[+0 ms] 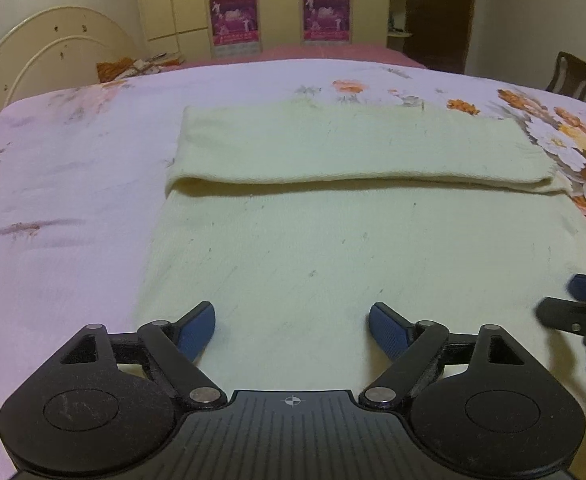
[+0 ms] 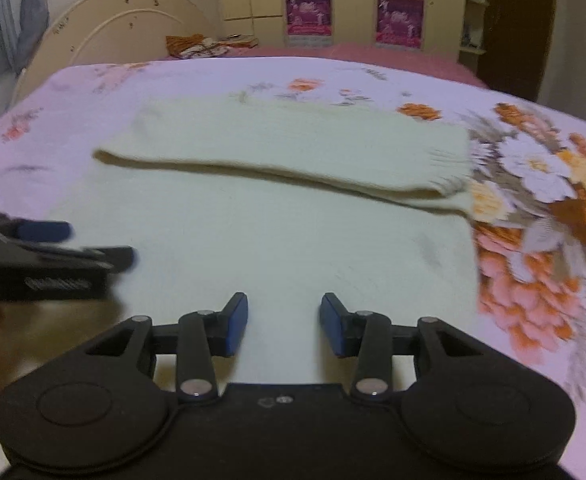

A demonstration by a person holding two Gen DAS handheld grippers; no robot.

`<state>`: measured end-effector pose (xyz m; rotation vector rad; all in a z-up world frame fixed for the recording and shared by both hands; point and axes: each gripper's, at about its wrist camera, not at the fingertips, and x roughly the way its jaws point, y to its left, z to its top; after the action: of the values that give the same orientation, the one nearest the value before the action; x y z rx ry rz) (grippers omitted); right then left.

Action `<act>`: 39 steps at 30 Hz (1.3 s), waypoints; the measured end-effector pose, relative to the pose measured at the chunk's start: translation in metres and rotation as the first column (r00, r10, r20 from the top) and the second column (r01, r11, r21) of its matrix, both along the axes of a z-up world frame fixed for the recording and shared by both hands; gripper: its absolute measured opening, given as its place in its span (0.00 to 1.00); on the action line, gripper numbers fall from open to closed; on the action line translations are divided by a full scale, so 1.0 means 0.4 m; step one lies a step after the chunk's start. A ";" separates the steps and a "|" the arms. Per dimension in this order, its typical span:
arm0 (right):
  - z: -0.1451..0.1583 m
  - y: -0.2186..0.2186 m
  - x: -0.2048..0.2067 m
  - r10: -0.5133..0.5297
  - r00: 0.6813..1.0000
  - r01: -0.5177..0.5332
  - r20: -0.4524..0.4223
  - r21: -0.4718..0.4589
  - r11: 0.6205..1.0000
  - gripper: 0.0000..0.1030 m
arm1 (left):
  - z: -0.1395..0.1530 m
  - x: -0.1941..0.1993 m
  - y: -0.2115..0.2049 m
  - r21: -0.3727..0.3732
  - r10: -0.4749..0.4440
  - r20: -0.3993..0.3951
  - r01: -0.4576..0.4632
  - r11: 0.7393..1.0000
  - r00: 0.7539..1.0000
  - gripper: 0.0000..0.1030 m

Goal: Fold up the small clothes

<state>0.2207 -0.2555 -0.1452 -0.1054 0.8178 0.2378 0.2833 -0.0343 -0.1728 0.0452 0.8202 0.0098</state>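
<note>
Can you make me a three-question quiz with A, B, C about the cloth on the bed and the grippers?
1. Where does the cloth lie?
A on the bed
B on a chair
C on the floor

2. What colour are the gripper pads?
A red
B blue
C green

3. Which part of the cloth is folded over?
A none
B the near part
C the far part

Answers: 1 A, it lies flat on the flowered bed sheet. 2 B, the pads show blue. 3 C, a doubled layer lies across the far end.

No legible text anywhere.
</note>
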 end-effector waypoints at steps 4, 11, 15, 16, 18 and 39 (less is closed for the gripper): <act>-0.003 -0.037 -0.046 -0.103 0.995 0.103 0.004 0.001 0.995 0.46 | 0.006 -0.048 0.029 -0.009 -0.024 0.004 0.024 1.000 1.000 0.82; 0.017 -0.047 -0.129 -0.210 0.978 0.210 0.002 -0.015 0.978 0.50 | 0.046 -0.191 0.095 0.013 -0.049 0.040 0.048 0.999 0.998 0.82; 0.059 -0.003 -0.201 -0.176 0.984 0.176 0.037 0.017 0.984 0.48 | 0.073 -0.240 0.069 -0.009 -0.114 0.057 0.115 0.993 0.992 0.82; 0.061 0.011 -0.215 -0.162 0.986 0.161 0.034 0.027 0.987 0.48 | 0.073 -0.249 0.058 -0.016 -0.128 0.057 0.129 0.991 0.990 0.82; 0.057 0.040 -0.235 -0.136 0.991 0.135 0.014 0.043 0.990 0.46 | 0.070 -0.262 0.036 -0.020 -0.153 0.053 0.154 0.988 0.987 0.82; -0.021 0.043 -0.363 -0.174 0.982 0.177 0.067 -0.037 0.983 0.66 | 0.004 -0.312 0.028 0.006 -0.083 0.056 0.083 0.997 0.995 1.00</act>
<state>0.0756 -0.2385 -0.1537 -0.0798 0.7639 0.0499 0.1584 -0.0232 -0.1713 0.0818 0.7615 -0.0660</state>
